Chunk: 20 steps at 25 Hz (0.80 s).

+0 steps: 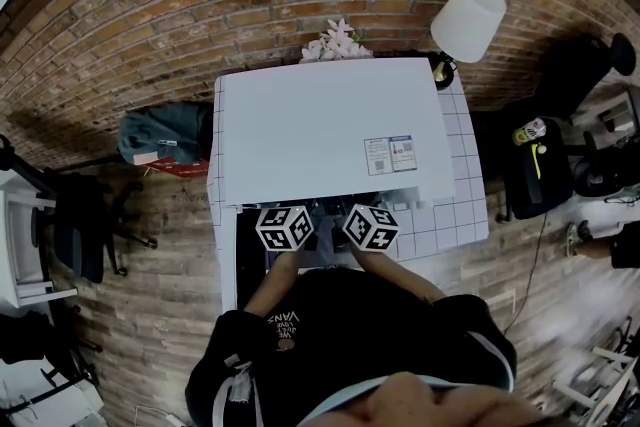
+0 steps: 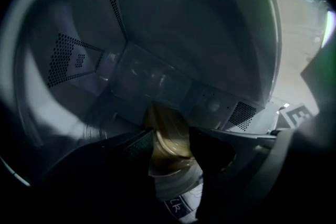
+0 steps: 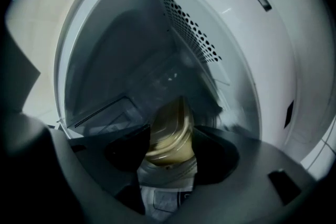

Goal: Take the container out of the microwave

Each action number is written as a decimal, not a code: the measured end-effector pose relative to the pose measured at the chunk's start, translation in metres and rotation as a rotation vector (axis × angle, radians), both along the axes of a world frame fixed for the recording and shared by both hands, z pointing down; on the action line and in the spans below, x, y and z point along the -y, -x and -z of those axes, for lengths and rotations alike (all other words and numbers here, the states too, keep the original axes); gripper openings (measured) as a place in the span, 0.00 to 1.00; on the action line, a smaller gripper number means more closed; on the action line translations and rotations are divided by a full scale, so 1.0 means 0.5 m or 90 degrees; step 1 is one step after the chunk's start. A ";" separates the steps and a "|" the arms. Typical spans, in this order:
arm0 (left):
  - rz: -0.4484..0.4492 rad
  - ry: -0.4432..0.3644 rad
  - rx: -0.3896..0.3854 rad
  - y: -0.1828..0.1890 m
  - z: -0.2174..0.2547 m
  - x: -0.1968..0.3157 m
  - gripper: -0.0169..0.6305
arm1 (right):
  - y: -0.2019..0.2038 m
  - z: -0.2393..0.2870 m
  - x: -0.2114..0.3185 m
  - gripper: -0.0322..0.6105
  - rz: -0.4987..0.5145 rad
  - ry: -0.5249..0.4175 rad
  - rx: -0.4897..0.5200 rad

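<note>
The white microwave (image 1: 320,130) stands on a tiled table, seen from above in the head view. Both marker cubes, left (image 1: 285,228) and right (image 1: 371,227), sit at its open front, and the jaws reach inside out of sight. A clear plastic container (image 2: 167,152) with yellowish contents is inside the grey cavity (image 2: 184,18). My left gripper (image 2: 170,136) is shut on one side of it. The right gripper view shows the same container (image 3: 169,141) between the jaws of my right gripper (image 3: 170,134), which is shut on it. I cannot tell whether the container rests on the floor of the cavity.
The microwave's door (image 1: 240,260) hangs open to the left. On the white tiled table (image 1: 455,215) a lamp (image 1: 468,19) and flowers (image 1: 335,40) stand behind the microwave. A brick wall is at the back. A black chair (image 1: 80,225) is left, bags (image 1: 535,170) right.
</note>
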<state>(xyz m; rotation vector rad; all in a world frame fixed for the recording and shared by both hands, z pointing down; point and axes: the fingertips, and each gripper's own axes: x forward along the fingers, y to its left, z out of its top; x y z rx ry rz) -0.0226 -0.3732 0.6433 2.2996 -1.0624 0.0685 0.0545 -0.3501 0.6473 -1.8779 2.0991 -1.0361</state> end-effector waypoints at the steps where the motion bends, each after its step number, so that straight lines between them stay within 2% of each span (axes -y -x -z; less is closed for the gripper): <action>1: 0.003 -0.001 0.001 0.001 0.001 -0.003 0.37 | 0.002 0.002 -0.003 0.43 0.004 -0.001 -0.004; 10: 0.023 -0.010 -0.002 0.008 0.018 -0.044 0.36 | 0.008 0.025 -0.038 0.43 0.025 -0.021 0.008; 20: 0.054 -0.016 -0.011 0.014 0.038 -0.103 0.36 | 0.006 0.035 -0.089 0.41 0.066 -0.010 -0.014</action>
